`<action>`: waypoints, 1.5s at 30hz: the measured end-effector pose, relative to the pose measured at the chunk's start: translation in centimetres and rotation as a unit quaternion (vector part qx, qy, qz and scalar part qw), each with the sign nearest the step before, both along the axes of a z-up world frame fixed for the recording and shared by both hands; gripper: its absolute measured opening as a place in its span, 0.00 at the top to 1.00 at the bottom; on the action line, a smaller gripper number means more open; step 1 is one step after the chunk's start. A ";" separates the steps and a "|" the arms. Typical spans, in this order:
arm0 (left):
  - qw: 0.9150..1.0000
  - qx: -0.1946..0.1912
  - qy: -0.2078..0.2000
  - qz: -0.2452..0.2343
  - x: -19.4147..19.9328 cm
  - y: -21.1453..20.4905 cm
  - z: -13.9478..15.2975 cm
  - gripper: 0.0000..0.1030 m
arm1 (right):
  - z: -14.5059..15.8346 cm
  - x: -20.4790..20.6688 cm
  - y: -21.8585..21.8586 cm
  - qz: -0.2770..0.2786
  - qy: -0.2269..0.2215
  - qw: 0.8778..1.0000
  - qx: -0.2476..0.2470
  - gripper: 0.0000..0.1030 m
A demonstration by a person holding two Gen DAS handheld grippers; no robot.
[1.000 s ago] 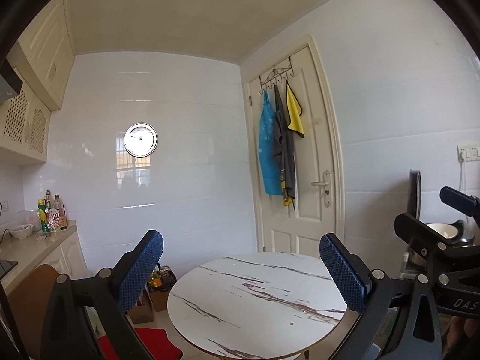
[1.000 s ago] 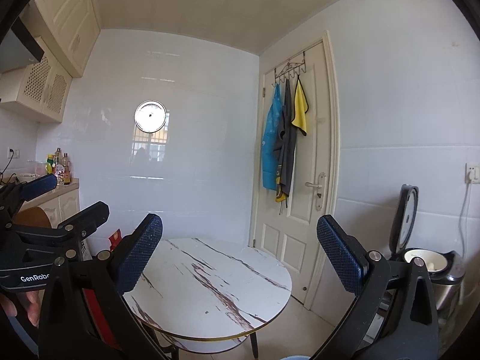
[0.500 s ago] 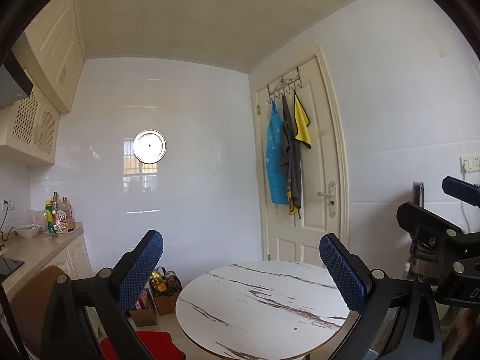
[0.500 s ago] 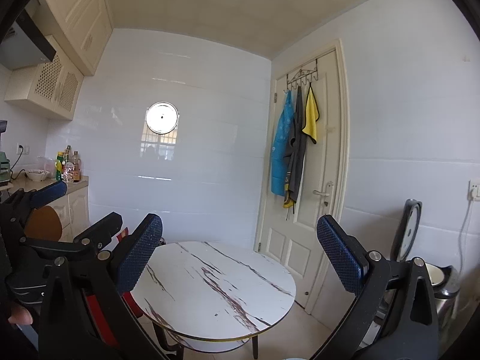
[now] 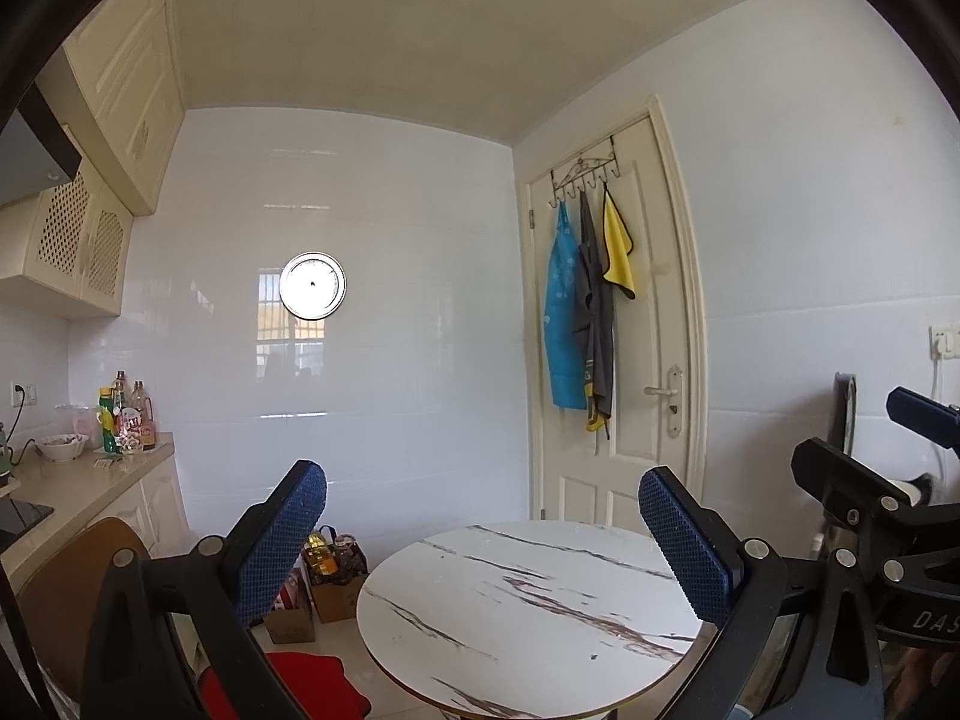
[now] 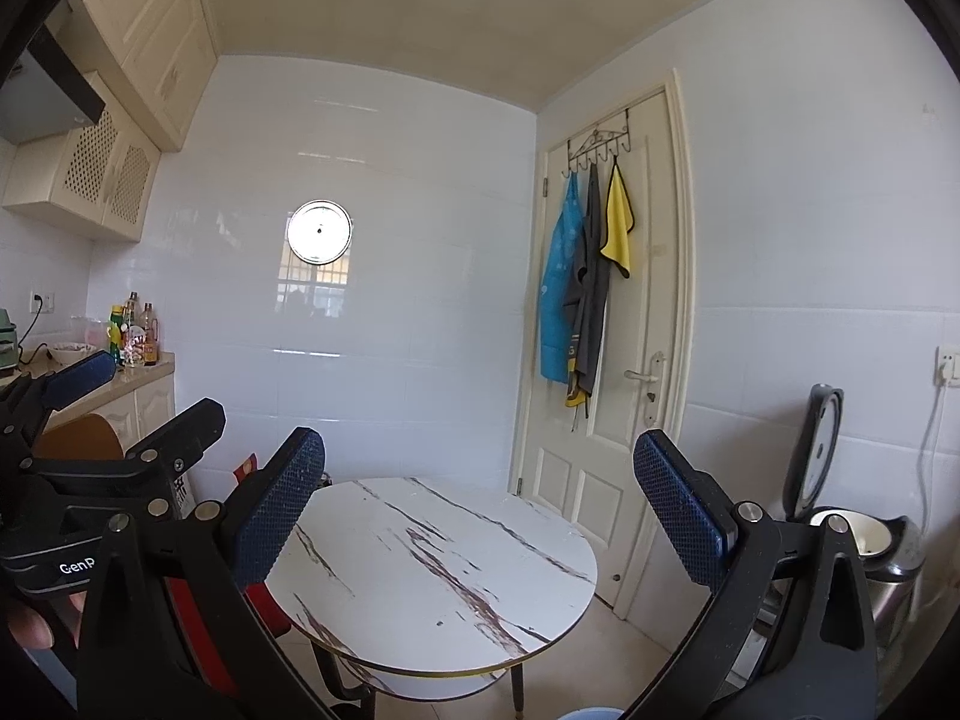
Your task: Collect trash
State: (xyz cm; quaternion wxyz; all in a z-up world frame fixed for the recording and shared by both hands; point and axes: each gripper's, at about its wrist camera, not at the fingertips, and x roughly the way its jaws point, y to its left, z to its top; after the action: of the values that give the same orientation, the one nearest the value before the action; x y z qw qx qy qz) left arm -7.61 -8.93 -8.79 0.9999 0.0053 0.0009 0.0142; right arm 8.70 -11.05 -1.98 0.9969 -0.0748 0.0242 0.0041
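Note:
No trash shows in either view. A round white marble-patterned table (image 5: 528,612) (image 6: 432,570) stands ahead with a bare top. My left gripper (image 5: 483,516) is open above its near edge, blue pads wide apart with nothing between them. My right gripper (image 6: 480,480) is open too, held over the same table. In the left wrist view the right gripper (image 5: 864,450) shows at the right edge; the right wrist view shows the left gripper (image 6: 138,396) at the left, held by a hand (image 6: 36,624).
A white door (image 5: 624,360) with hung cloths is behind the table. A rice cooker (image 6: 852,534) with raised lid stands at the right. A kitchen counter (image 5: 78,486) with bottles runs along the left. Cardboard boxes (image 5: 330,588) and a red cushion (image 5: 288,684) lie low left.
Both views have tilted upward and drawn back a little: the table sits lower in the frames and more ceiling shows. Both grippers stay open.

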 end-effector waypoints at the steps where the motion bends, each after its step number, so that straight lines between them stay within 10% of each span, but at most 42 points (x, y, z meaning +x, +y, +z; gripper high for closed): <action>1: 1.000 -0.001 0.001 -0.001 0.2 0.0 0.0 0.00 | -0.1 0.0 0.0 -0.001 0.000 1.000 0.000 0.00; 45: 1.000 0.002 -0.001 -0.002 2.0 -0.5 -1.0 0.00 | -0.8 0.5 -0.6 0.002 0.009 1.000 0.003 0.00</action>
State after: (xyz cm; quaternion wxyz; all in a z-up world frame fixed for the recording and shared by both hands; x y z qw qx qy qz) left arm -5.62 -9.41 -9.83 0.9999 0.0077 -0.0001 0.0119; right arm 9.17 -11.60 -2.73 0.9969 -0.0718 0.0328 0.0069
